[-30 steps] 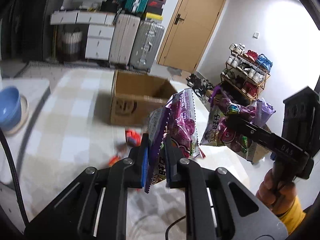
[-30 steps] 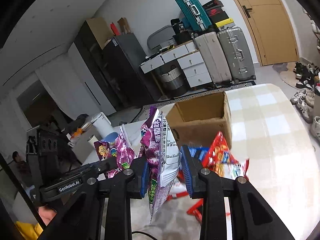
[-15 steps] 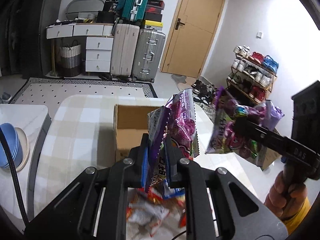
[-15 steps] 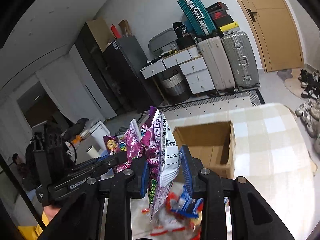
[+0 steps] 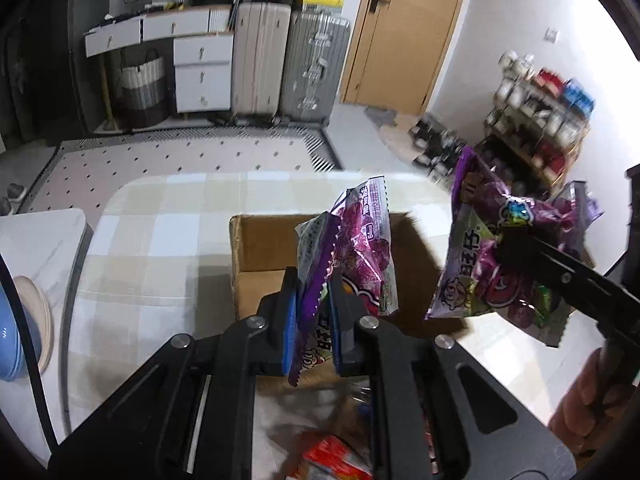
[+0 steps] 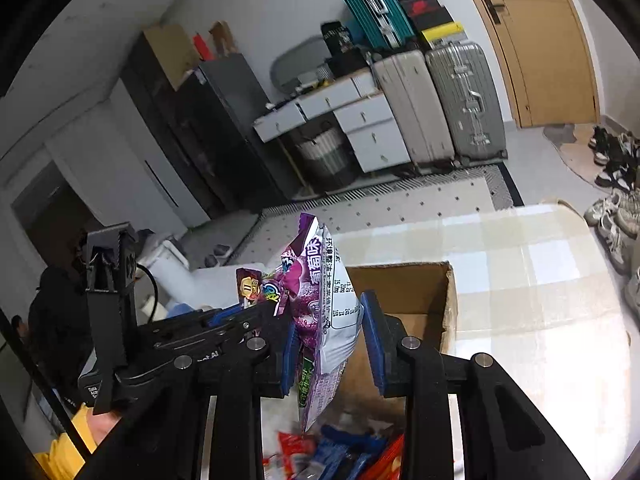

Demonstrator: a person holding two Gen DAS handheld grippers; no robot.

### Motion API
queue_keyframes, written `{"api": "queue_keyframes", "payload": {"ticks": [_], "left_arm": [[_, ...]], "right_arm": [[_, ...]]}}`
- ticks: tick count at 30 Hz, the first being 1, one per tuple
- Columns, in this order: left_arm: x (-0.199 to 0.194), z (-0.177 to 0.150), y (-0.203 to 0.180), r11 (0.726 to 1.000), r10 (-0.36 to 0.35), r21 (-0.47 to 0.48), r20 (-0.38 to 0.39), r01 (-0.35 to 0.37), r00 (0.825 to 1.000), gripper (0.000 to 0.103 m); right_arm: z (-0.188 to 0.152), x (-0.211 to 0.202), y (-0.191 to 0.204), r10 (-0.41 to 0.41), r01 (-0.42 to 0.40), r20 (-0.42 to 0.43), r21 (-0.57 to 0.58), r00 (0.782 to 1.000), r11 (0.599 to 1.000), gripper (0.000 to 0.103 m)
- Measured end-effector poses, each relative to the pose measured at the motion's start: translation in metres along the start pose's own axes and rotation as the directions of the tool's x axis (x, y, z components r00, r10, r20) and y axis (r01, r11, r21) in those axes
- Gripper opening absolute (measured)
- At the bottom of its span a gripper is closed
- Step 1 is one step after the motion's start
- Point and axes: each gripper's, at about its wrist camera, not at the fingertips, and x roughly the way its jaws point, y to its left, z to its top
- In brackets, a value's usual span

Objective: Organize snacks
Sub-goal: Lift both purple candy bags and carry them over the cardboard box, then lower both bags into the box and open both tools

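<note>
My left gripper (image 5: 314, 320) is shut on a purple grape snack bag (image 5: 360, 248), held upright just in front of the open cardboard box (image 5: 260, 248). My right gripper (image 6: 330, 344) is shut on a second purple and white snack bag (image 6: 324, 312), also in front of the box (image 6: 416, 304). In the left wrist view, the right gripper (image 5: 508, 248) and its bag (image 5: 476, 272) hang to the right of the box, with a hand (image 5: 580, 400) below. Loose snack packets (image 6: 332, 452) lie on the table beneath both grippers.
The box stands on a table with a checked cloth (image 5: 160, 240). A blue bowl (image 5: 16, 344) sits on a side table at the left. Suitcases (image 5: 288, 60), white drawers (image 5: 200, 72), a wooden door (image 5: 400, 32) and a shoe rack (image 5: 536, 120) stand beyond.
Both grippers moved forward across the table with their bags still gripped. The box now sits closer and lower in both views, and the loose packets have dropped to the bottom edge.
</note>
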Motion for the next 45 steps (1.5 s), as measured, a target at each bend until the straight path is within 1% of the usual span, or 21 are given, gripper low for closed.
{"api": "queue_keyframes", "payload": {"ticks": [1, 5, 9, 16, 22, 23, 27, 30, 33, 34, 35, 40, 42, 44, 45], "left_arm": [[0.014, 0.003, 0.001, 1.000, 0.008, 0.001, -0.015, -0.008, 1.000, 0.011], [0.047, 0.003, 0.001, 1.000, 0.018, 0.026, -0.059, -0.016, 0.998, 0.011], [0.077, 0.001, 0.001, 0.999, 0.018, 0.036, -0.102, -0.014, 0.995, 0.011], [0.118, -0.003, 0.003, 0.998, 0.027, 0.056, -0.157, -0.019, 0.987, 0.011], [0.145, -0.006, 0.005, 0.998, 0.038, 0.059, -0.204, -0.026, 0.978, 0.011], [0.148, -0.006, 0.006, 0.998, 0.040, 0.058, -0.206, -0.029, 0.978, 0.011], [0.153, -0.006, 0.009, 0.998, 0.045, 0.057, -0.203, -0.034, 0.978, 0.012], [0.150, -0.006, 0.010, 0.997, 0.050, 0.064, -0.196, -0.038, 0.979, 0.012], [0.145, -0.006, 0.010, 0.997, 0.053, 0.065, -0.184, -0.041, 0.981, 0.013], [0.142, -0.007, 0.010, 0.997, 0.054, 0.066, -0.184, -0.042, 0.981, 0.016], [0.139, -0.007, 0.010, 0.997, 0.054, 0.066, -0.183, -0.043, 0.982, 0.018], [0.121, -0.011, 0.008, 0.998, 0.047, 0.059, -0.166, -0.037, 0.985, 0.021], [0.112, -0.011, 0.007, 0.997, 0.051, 0.058, -0.151, -0.042, 0.987, 0.027], [0.101, -0.012, 0.004, 0.998, 0.049, 0.051, -0.140, -0.042, 0.989, 0.043], [0.096, -0.013, 0.004, 0.998, 0.049, 0.044, -0.141, -0.043, 0.989, 0.046]], "right_arm": [[0.000, 0.009, -0.003, -0.008, 0.008, -0.011, 0.001, 1.000, 1.000, 0.029], [-0.002, 0.043, -0.011, -0.051, 0.050, -0.062, -0.023, 0.997, 0.998, 0.029], [-0.009, 0.065, -0.016, -0.085, 0.080, -0.097, -0.048, 0.992, 0.996, 0.029], [-0.015, 0.085, -0.020, -0.146, 0.134, -0.141, -0.090, 0.979, 0.987, 0.029], [-0.016, 0.099, -0.026, -0.180, 0.164, -0.179, -0.103, 0.967, 0.981, 0.029], [-0.019, 0.097, -0.030, -0.179, 0.163, -0.186, -0.099, 0.966, 0.982, 0.029], [-0.019, 0.102, -0.034, -0.178, 0.162, -0.212, -0.091, 0.961, 0.983, 0.029], [-0.018, 0.104, -0.036, -0.181, 0.164, -0.221, -0.093, 0.958, 0.982, 0.031], [-0.018, 0.102, -0.036, -0.179, 0.161, -0.211, -0.099, 0.961, 0.982, 0.038], [-0.019, 0.099, -0.035, -0.179, 0.161, -0.207, -0.103, 0.962, 0.982, 0.042], [-0.019, 0.098, -0.033, -0.179, 0.160, -0.202, -0.106, 0.963, 0.981, 0.043], [-0.017, 0.085, -0.027, -0.179, 0.163, -0.171, -0.105, 0.969, 0.981, 0.043], [-0.017, 0.078, -0.026, -0.177, 0.162, -0.162, -0.101, 0.971, 0.982, 0.043], [-0.017, 0.069, -0.023, -0.176, 0.163, -0.146, -0.096, 0.974, 0.982, 0.043], [-0.017, 0.064, -0.022, -0.174, 0.162, -0.137, -0.093, 0.975, 0.982, 0.043]]}}
